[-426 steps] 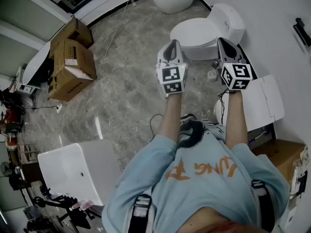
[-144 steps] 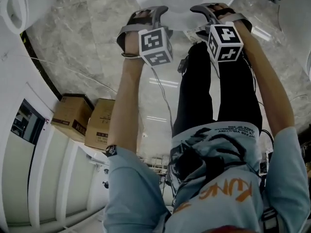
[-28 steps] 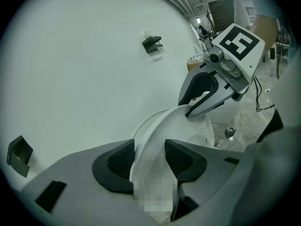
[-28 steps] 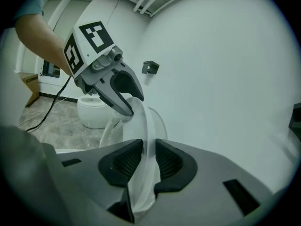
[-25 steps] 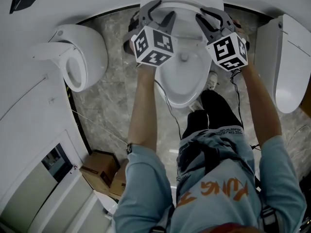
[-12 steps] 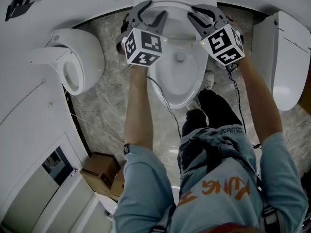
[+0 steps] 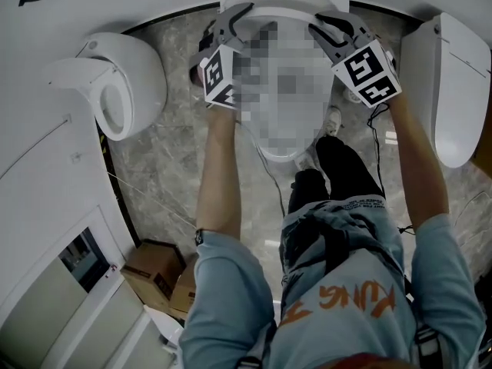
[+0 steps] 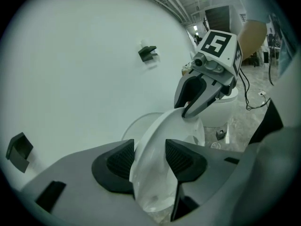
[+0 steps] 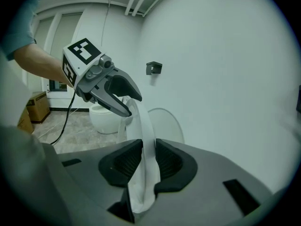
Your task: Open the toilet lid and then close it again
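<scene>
Standing on the grey marble floor, I face the white toilet, which sits between a second toilet on my left and a third toilet on my right. Its toilet lid is raised off the bowl, close to the white wall. My left gripper pinches one side edge of the lid. My right gripper pinches the opposite edge, both pads pressed on the rim.
</scene>
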Demonstrator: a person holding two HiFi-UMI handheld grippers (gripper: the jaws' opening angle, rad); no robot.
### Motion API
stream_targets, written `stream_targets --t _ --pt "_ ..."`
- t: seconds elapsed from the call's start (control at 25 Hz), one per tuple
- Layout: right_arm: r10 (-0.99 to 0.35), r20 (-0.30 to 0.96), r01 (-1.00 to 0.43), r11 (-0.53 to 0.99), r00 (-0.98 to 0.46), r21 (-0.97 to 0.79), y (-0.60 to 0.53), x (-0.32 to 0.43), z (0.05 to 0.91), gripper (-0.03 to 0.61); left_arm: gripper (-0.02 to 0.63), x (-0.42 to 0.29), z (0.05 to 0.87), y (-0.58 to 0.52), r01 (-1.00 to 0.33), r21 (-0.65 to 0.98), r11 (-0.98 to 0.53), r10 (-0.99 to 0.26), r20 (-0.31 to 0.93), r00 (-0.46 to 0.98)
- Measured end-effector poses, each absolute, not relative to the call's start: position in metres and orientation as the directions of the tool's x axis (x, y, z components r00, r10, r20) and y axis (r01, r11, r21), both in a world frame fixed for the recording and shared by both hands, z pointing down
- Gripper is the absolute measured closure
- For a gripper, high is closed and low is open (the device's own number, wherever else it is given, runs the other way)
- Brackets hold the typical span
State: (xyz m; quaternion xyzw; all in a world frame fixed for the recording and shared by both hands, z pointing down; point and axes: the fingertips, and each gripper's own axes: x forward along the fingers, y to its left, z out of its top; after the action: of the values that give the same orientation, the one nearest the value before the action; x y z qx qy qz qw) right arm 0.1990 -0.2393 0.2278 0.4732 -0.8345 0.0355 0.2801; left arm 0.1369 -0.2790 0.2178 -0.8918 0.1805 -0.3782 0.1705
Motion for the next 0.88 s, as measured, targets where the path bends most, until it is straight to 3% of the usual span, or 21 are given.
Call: stream_targets --t 0.12,0.4,0.56,0.88 --pt "-0.749 0.514 -0.790 0.580 -0.419 0.202 -0.210 0.185 0.226 0.474 0.431 0.121 0.217 -0.251 -0.159 -0.469 -0.869 -0.457 0.635 0.624" --pt "-0.698 0.573 -0.718 0.649 -0.429 0.253 -0.141 0.141 0.233 0.462 0.420 0.073 0.230 -0.180 -0.001 -0.559 -0.829 -0.470 0.697 0.542" --pt "-0.652 0.611 -0.666 0.700 -0.449 0.257 -0.099 0.112 0.245 0.451 0.462 0.046 0.239 -0.141 0.025 -0.515 -0.857 -0.423 0.729 0.538" --pt "-0.527 0.707 -0.550 0.803 -0.472 0.230 -0.023 0.062 0.287 0.425 0.447 -0.003 0.284 -0.063 0.084 -0.409 -0.909 -0.316 0.806 0.501"
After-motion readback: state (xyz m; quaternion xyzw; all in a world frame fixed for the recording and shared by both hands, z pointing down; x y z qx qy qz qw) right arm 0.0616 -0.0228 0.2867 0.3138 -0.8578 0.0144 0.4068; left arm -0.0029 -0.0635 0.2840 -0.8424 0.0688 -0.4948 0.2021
